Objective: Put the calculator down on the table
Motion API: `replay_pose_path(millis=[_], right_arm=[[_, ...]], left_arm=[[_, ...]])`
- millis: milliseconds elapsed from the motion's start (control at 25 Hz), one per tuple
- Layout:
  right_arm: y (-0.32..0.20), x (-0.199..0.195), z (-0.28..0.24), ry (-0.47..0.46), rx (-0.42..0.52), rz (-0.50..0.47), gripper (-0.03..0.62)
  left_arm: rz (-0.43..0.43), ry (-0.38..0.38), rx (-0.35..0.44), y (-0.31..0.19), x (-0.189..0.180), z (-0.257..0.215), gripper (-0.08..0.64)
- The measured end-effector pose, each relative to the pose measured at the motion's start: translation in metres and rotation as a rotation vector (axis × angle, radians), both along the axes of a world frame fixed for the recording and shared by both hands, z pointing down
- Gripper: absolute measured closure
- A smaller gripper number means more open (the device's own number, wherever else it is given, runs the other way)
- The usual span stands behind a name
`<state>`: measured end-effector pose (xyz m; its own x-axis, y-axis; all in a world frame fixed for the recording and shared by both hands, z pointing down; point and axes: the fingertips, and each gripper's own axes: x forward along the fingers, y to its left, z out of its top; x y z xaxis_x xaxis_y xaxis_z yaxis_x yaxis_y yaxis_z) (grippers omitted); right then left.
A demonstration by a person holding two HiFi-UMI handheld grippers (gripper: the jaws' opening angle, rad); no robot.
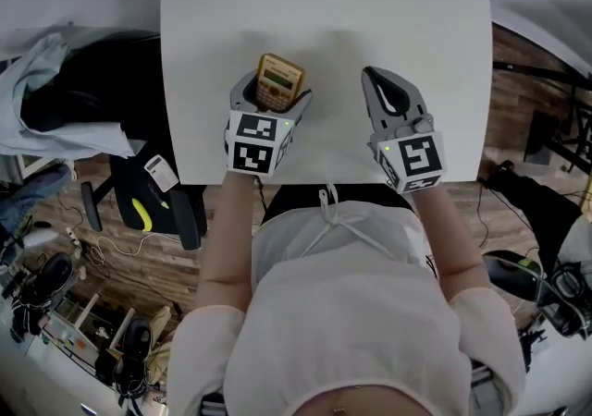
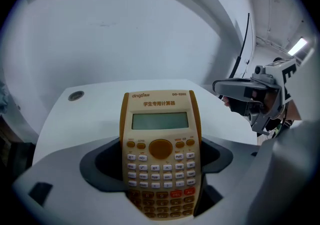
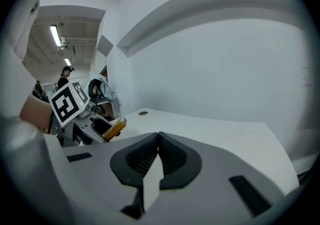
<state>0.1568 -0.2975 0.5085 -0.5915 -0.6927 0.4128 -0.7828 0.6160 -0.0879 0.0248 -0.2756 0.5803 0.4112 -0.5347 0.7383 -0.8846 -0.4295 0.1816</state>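
Head view first: the calculator (image 1: 279, 83) only shows its top half, because the rest sits behind the left gripper (image 1: 275, 96) and its marker cube, so I can't tell if its bottom end touches the table (image 1: 324, 26). It's over the near-middle of the table, tilted up. The right gripper (image 1: 369, 73) is off to the side, well apart from it. In the left gripper view the calculator (image 2: 160, 154) stands face-on between the jaws, which are clamped on its two sides. The lowest key rows are dark and blurry and the bottom edge is cut off. In the right gripper view the jaws are pressed together at the tips (image 3: 159, 136) with nothing between them. The calculator (image 3: 116, 128) is just an orange sliver at the left.
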Motion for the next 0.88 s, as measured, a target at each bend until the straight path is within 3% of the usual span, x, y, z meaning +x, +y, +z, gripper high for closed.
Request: replay_pose_path(millis=[320, 680, 880], right_arm=[[-0.026, 0.008, 0.02, -0.002, -0.048, -0.042, 0.589], [-0.03, 0.011, 0.03, -0.006, -0.075, -0.073, 0.589], [-0.033, 0.012, 0.031, -0.011, -0.073, -0.076, 0.589]], left_arm=[[-0.006, -0.042, -0.075, -0.024, 0.014, 0.028, 0.149], [-0.049, -0.189, -0.148, -0.027, 0.009, 0.052, 0.149], [-0.048, -0.187, -0.154, -0.028, 0.01, 0.053, 0.149]])
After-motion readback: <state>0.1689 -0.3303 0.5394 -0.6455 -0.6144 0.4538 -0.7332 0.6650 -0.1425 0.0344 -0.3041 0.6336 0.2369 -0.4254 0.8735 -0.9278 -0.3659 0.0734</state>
